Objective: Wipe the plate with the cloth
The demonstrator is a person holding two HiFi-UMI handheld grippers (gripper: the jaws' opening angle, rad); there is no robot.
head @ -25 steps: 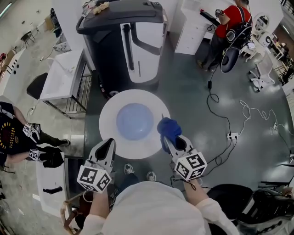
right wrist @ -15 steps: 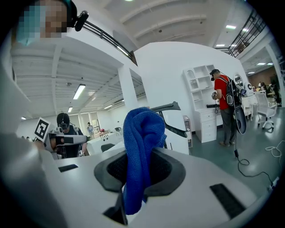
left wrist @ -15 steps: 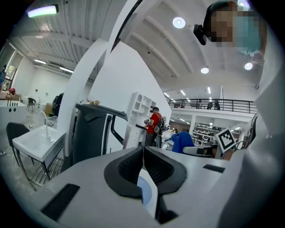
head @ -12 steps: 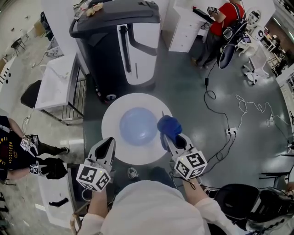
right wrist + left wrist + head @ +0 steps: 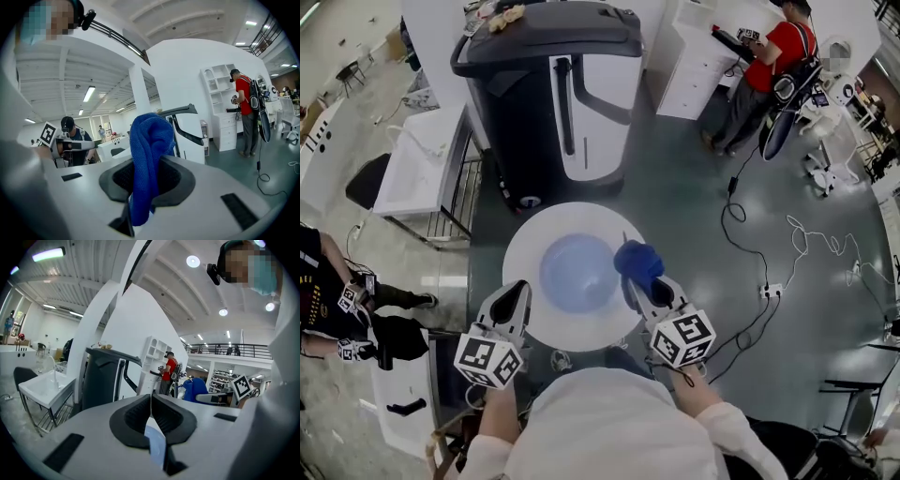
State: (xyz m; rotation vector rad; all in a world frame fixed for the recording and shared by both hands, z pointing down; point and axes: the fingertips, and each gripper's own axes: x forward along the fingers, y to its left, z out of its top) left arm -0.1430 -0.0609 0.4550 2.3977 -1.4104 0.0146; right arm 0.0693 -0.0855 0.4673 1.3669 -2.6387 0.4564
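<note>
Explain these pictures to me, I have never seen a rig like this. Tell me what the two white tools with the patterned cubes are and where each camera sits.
There is no robot here. A person holds a hand tool with a two-jaw claw in each hand, and the patterned cubes are part of those tools. The top-down picture comes from a camera on the person's head. The other two come from cameras riding on the tools, each looking along its own jaws. The left claw is shut on the rim of a white plate with a bluish middle. No table shows under the plate, only the grey floor. The right claw is shut on a blue cloth, seen at the plate's right edge.
</note>
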